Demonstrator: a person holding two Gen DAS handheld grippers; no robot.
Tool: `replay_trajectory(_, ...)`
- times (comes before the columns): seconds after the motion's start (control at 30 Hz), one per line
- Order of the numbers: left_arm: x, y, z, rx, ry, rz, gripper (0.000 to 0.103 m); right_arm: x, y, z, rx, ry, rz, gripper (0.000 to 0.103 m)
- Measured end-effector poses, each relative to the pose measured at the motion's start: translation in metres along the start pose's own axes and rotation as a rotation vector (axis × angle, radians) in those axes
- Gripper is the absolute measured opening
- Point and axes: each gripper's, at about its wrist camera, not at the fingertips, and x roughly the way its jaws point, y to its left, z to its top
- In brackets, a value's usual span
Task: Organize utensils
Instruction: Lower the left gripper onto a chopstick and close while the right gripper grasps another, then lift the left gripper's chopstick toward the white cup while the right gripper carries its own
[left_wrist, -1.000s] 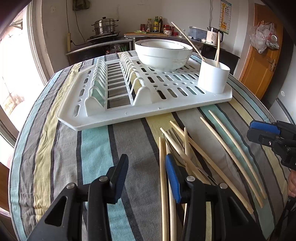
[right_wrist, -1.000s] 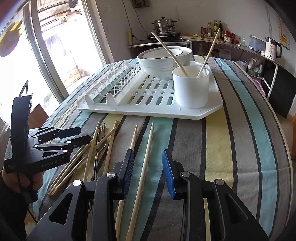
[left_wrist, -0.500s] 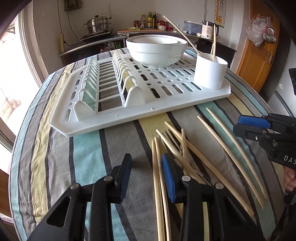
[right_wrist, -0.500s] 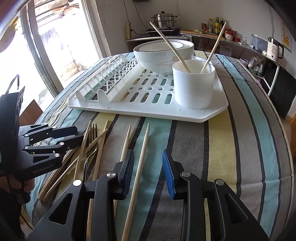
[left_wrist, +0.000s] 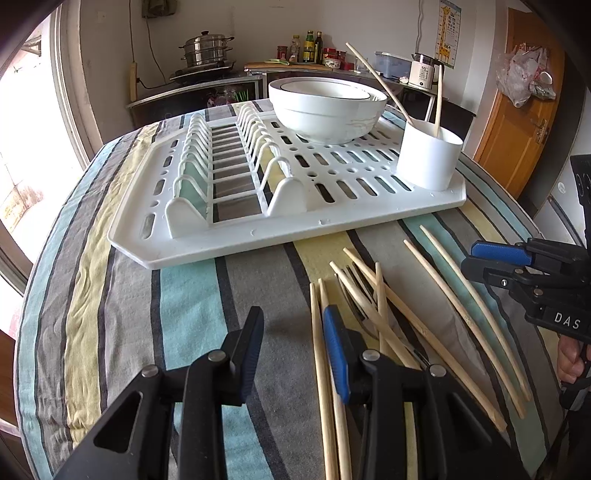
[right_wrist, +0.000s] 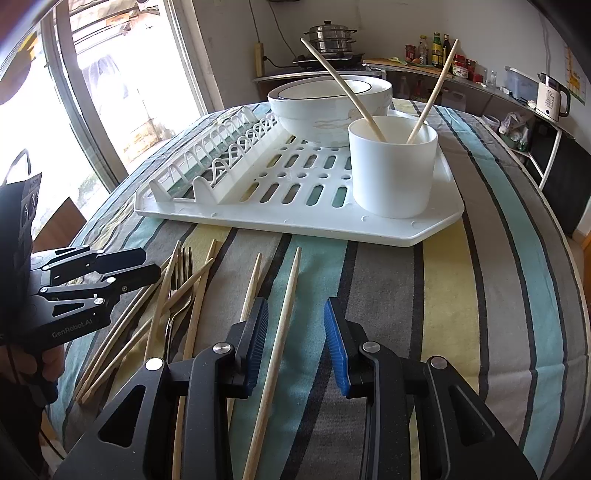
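Striped tablecloth (right_wrist: 436, 295) w/ rack (right_wrist: 424, 225), chopsticks (right_wrist: 280, 332); left gripper (left_wrist: 291, 347) & right gripper (right_wrist: 295, 339) both gaping, empty.

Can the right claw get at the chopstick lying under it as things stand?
Probably yes. The right claw is open and empty, the chopstick lies alone on the tablecloth between its fingers, and nothing covers it.

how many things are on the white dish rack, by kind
bowls: 2, nested
cup: 1
chopsticks standing in the cup: 2
total: 5
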Motion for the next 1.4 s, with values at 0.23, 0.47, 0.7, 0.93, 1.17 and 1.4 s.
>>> replay_trajectory(0.23,0.002,-0.001,-0.001,0.009,0.023,0.023,0.038,0.004,0.0,0.001,-0.005,0.006,-0.004,0.033)
replay_trajectory(0.47,0.004,-0.004,0.001,0.03,0.029,0.045,0.035,0.011,0.003,0.005,-0.021,0.025,-0.024,0.032)
replay_trajectory(0.7,0.001,0.003,-0.001,0.008,0.034,0.062,0.018,0.021,0.008,0.014,-0.057,0.056,-0.058,0.028)
replay_trajectory(0.93,0.002,0.0,0.002,0.02,0.056,0.07,0.015,0.035,0.015,0.029,-0.104,0.112,-0.096,0.022)
replay_trajectory(1.17,0.004,-0.003,0.004,0.041,0.075,0.067,0.008,0.041,0.028,0.036,-0.151,0.162,-0.12,0.005)
replay_trajectory(1.4,0.005,-0.001,0.007,0.025,0.086,0.037,0.007,0.035,0.023,0.038,-0.124,0.145,-0.089,0.005)
